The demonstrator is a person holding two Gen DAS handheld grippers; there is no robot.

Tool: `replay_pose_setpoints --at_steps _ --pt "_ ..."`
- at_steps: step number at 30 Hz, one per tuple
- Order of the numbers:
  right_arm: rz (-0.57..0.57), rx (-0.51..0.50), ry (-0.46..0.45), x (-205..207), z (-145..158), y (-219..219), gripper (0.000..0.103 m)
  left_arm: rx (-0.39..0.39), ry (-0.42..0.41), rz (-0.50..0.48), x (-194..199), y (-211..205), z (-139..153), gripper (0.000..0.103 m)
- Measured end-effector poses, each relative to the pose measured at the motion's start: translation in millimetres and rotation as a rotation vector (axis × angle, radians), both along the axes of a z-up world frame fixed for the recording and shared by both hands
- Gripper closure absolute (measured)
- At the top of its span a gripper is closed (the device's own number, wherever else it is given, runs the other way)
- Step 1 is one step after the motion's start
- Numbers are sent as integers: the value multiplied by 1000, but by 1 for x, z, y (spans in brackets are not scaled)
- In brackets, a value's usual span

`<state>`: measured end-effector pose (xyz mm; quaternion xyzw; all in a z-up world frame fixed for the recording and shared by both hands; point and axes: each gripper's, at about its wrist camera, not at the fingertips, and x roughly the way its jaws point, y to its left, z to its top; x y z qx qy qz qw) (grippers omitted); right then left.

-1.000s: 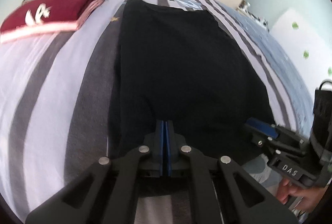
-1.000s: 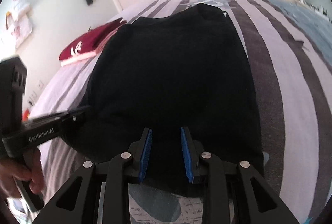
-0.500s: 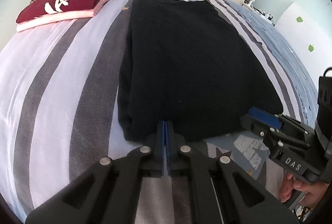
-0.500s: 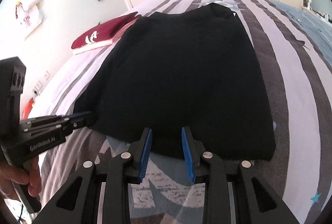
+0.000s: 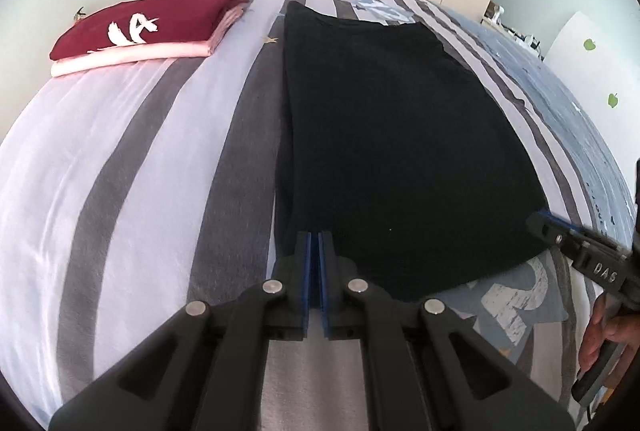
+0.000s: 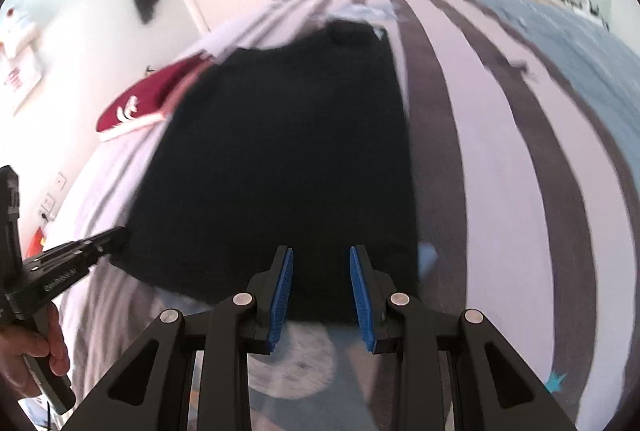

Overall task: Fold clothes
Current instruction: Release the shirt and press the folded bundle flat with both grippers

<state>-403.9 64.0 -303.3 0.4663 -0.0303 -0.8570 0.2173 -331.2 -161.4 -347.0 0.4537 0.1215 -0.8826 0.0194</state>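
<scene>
since the black garment (image 5: 400, 151) lay flat along the striped bed (image 5: 120, 171) with its sides turned in, both grippers sat at its near hem, probably ready for the next fold. the left gripper (image 5: 315, 243) had its jaws pressed together at the near left corner; whether cloth was caught between them i could not tell. the right gripper (image 6: 322, 283) had jaws apart and closing, nothing pinched yet. a folded red and pink stack (image 5: 148, 27) lay aside, likely finished.
</scene>
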Motion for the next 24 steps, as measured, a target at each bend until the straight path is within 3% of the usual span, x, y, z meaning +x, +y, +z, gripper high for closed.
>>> replay_pose_setpoints --at_steps 7,11,18,24 --pt "-24 -43 -23 1 0 14 79 28 -27 29 -4 -8 7 99" --pt "-26 -7 8 -13 21 9 79 10 36 53 -22 -18 34 99" --pt "-24 5 117 -91 43 -15 79 -5 137 -8 -127 -33 51 99" --pt "-37 -16 136 -153 38 -36 79 -12 90 -14 -191 -45 24 99"
